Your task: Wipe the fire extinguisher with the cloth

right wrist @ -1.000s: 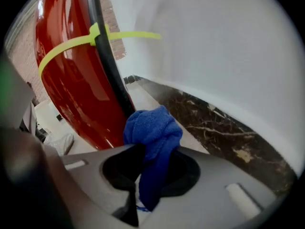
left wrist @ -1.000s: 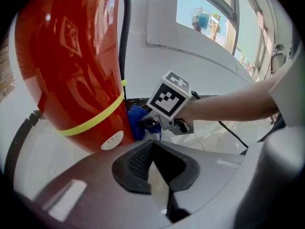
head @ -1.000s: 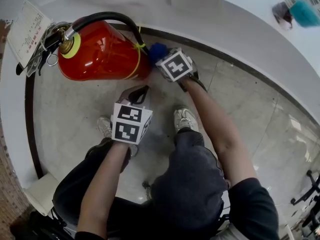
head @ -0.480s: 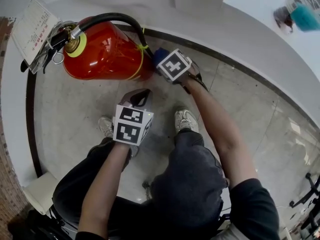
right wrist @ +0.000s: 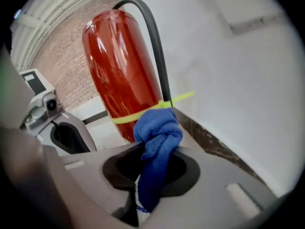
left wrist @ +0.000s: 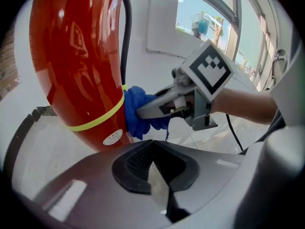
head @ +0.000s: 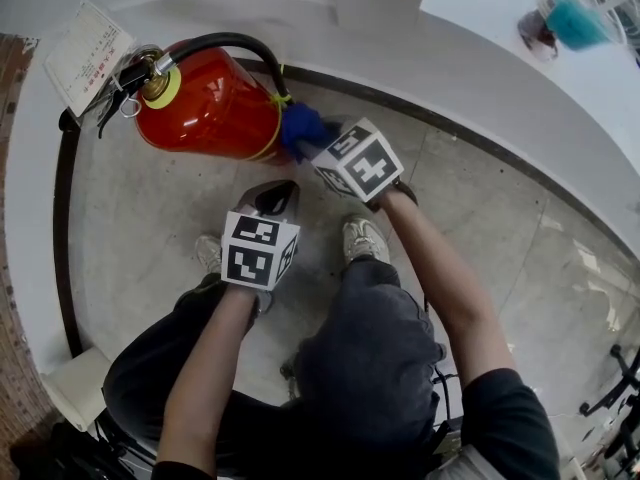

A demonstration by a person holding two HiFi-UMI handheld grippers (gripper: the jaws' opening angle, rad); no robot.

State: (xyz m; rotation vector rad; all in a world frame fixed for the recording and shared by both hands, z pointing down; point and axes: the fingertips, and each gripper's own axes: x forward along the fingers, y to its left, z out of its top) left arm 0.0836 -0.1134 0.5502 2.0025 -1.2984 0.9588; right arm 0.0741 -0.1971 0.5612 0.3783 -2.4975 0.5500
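Observation:
A red fire extinguisher [head: 205, 108] stands on the floor against the curved white wall, with a black hose [head: 235, 43] and a yellow band [head: 272, 128] near its base. It shows too in the left gripper view, extinguisher [left wrist: 76, 61], and in the right gripper view, extinguisher [right wrist: 121, 66]. My right gripper [head: 318, 148] is shut on a blue cloth [head: 303, 128], which presses against the extinguisher's lower body by the band; cloth [left wrist: 138, 111], cloth [right wrist: 157, 142]. My left gripper [head: 275, 198] hangs shut and empty a little in front of the extinguisher, apart from it.
A paper tag [head: 88, 56] hangs from the handle and pin ring [head: 130, 78]. The person's shoes [head: 362, 238] and knees sit right below the grippers. A dark skirting strip [head: 440, 128] runs along the wall. A brick wall [right wrist: 57, 56] stands behind.
My right gripper has moved up with the cloth along the extinguisher's base area, and its marker cube has turned. The left gripper has stayed put.

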